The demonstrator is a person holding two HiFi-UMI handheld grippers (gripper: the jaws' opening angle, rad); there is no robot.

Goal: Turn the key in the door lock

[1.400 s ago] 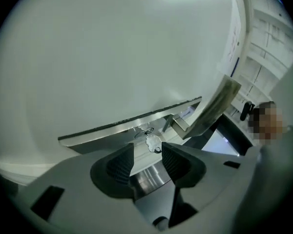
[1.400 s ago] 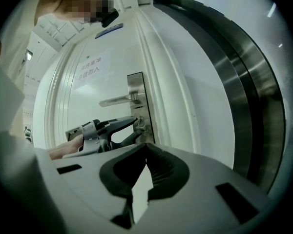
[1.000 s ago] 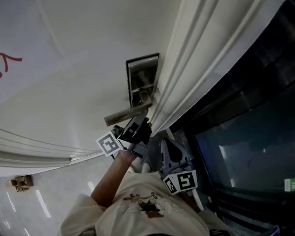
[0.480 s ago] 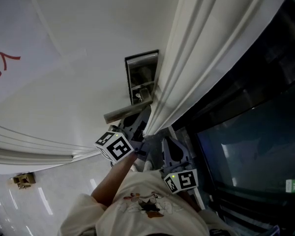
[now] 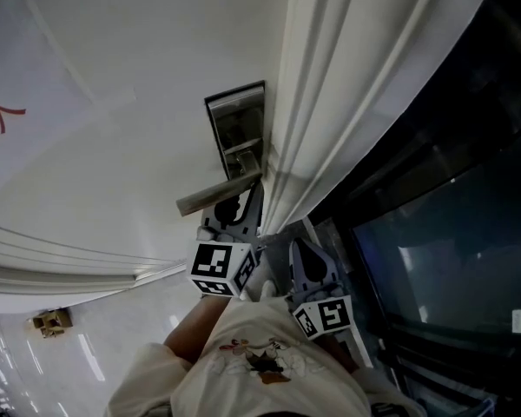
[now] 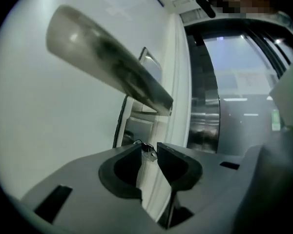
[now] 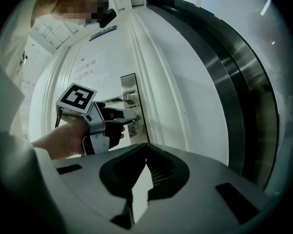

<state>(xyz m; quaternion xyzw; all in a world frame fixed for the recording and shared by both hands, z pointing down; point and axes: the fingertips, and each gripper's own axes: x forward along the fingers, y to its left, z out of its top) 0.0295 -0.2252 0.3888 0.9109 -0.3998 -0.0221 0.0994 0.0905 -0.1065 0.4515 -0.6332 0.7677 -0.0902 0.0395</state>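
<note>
Left gripper (image 6: 147, 150): the jaws are closing on the key (image 6: 149, 154), which is pinched between the tips.
Key: it sits in the lock plate (image 6: 134, 128), below the door handle (image 6: 112, 67) (a long metal lever).
Right gripper (image 7: 145, 149): the jaws are pressed together with nothing between them, held back from the door (image 7: 112, 48).

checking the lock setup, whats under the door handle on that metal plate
Below the handle, a key sticks out of the plate, between the closing jaws of the left claw. The keyhole itself cannot be seen: the key and the claw cover it.
</note>
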